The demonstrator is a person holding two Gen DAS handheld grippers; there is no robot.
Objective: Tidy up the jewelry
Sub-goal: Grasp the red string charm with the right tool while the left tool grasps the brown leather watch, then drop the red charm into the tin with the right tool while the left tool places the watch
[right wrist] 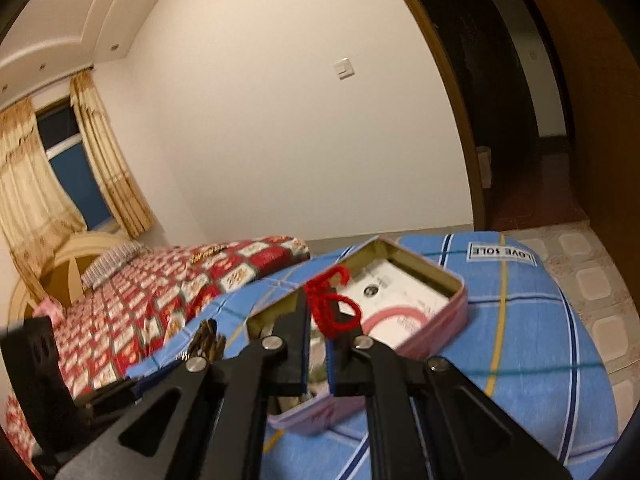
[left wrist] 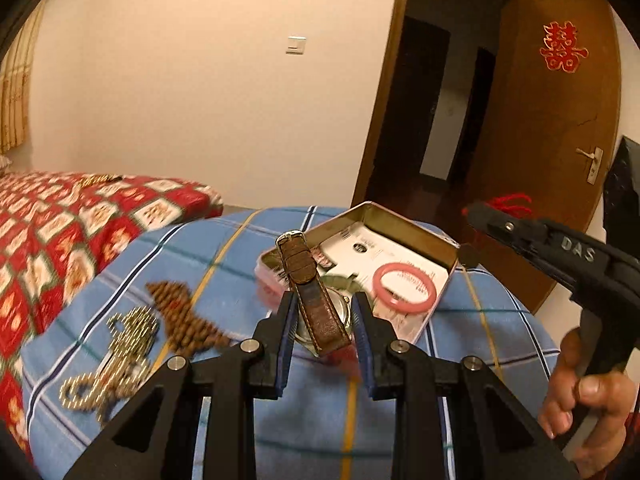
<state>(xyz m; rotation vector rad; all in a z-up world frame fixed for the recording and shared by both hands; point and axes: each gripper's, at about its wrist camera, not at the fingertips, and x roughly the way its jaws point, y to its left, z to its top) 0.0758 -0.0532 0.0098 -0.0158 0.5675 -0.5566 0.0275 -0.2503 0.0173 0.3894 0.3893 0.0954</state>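
Note:
My left gripper point(left wrist: 324, 298) is shut on a wristwatch point(left wrist: 316, 312) with a brown leather strap, held at its metal case above the blue plaid blanket point(left wrist: 240, 248); the strap sticks up between the fingers. My right gripper point(right wrist: 322, 308) is shut on a loop of red yarn point(right wrist: 334, 308). In the left wrist view that gripper point(left wrist: 472, 216) hovers past the right corner of an open metal tin point(left wrist: 400, 220). The tin point(right wrist: 444, 276) holds a pink bangle point(left wrist: 404, 284) on white paper. Brown beads point(left wrist: 184, 312) and a gold bead chain point(left wrist: 120, 352) lie on the blanket at the left.
A bed with a red patterned quilt point(left wrist: 60, 232) lies left of the blanket-covered surface. A wooden door point(left wrist: 560, 120) stands open behind on the right. A person's hand point(left wrist: 584, 396) grips the right tool's handle. Tiled floor point(right wrist: 592, 264) shows beyond the blanket's right edge.

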